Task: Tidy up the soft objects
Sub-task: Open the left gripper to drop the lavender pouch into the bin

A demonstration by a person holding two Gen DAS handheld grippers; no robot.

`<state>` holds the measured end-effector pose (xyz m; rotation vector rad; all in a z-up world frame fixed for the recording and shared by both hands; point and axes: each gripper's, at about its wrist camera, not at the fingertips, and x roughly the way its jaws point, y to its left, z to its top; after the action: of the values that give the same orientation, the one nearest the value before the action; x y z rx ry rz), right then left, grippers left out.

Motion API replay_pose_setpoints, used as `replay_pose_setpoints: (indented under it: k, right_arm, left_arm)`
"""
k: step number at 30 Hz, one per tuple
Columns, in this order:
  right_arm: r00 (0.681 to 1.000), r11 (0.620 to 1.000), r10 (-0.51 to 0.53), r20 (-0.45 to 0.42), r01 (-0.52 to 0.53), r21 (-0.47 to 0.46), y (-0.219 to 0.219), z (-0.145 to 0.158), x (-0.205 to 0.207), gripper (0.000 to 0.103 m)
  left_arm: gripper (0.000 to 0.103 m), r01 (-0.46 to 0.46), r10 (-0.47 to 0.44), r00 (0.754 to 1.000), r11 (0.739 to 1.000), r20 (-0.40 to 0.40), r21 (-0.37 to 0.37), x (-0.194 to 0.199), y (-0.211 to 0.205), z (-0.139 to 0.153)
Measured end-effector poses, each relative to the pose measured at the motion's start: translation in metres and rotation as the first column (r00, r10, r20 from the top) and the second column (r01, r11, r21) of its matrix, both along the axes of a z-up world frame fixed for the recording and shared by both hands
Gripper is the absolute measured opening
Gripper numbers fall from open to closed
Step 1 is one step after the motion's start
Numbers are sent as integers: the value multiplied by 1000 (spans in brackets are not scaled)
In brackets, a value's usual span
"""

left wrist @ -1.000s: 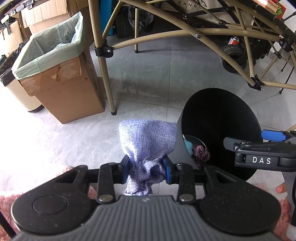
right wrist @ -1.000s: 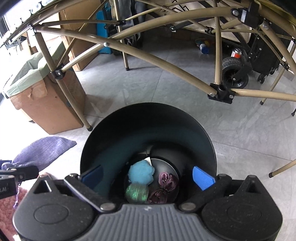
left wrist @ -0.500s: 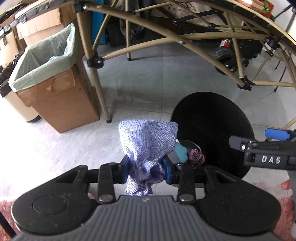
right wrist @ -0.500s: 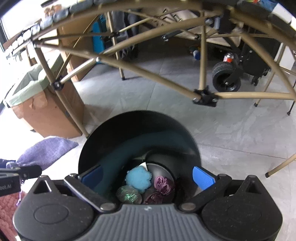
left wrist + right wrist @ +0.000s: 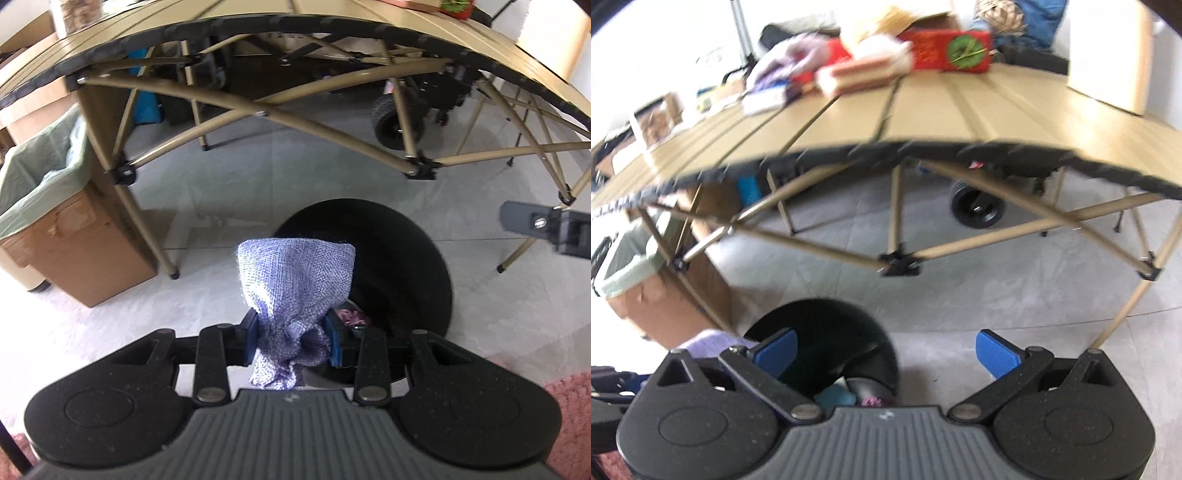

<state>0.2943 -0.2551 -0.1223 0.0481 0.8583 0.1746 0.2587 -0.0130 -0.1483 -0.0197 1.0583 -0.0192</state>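
Note:
A purple knitted cloth [image 5: 295, 280] is pinched between the blue pads of my left gripper [image 5: 291, 338], bunched at the pads and fanning out beyond them. It hangs over the near left rim of a black round bin [image 5: 399, 258] on the floor. A dark pink soft item [image 5: 351, 316] shows in the bin's bottom. My right gripper [image 5: 886, 352] stands open and empty, raised above the bin [image 5: 827, 332], where a light blue soft item [image 5: 834, 398] and a pink one [image 5: 873, 400] lie. The cloth's edge [image 5: 709, 341] shows at the left there.
A tan folding table [image 5: 923, 110] with crossed legs [image 5: 258, 110] stands just beyond the bin, with boxes and clothes on top. A cardboard box with a green liner [image 5: 55, 206] stands to the left. A pink rug [image 5: 569, 413] lies at the near right. A wheeled cart [image 5: 399, 118] sits behind the table.
Both grippers rose and tilted upward, so the table top has come into view. The left one carried the cloth rightward over the bin's rim. The right gripper drew back from the bin, still open.

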Motion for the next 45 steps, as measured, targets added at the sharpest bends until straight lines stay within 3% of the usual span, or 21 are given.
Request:
replay_pose_setpoints:
  k: [12,24,32,35,37,39,45]
  right_arm:
    - [992,992,-126,28,125,29,-60,13,-14,103]
    - [986,985,-169,-8,169,25,-61,-5,-1,103]
    - [984,986,-163,-67,161,-37,-52,-25,9,103]
    - [985,987,-157,-64,155,-36,-49,-26,9,103]
    - [986,988,-150,-68,148,-39,-48,-27,10,103]
    - [986,988,-149,-69,146,-40,-48,-28,10,103]
    - [986,988,-153,-68,151,-39,-49,-28,11,103]
  left_arm:
    - [36,60,-61,998,997,-9,-38,35,-58,-13]
    - [36,36,-41,995,998,-93,-57,64,-65,-50]
    - [38,46,-54,991,997,-124,-65,64,-64,-58]
    - [47,53,-61,991,996,-118,-68,63,-66,-59]
    - [79,54,-62,992,996,-107,-73,62,-67,-57]
    - [94,51,-58,994,996,-94,-77,62,-67,-54]
    - [99,42,-50,993,996,-109,-80,64,-68,-55]
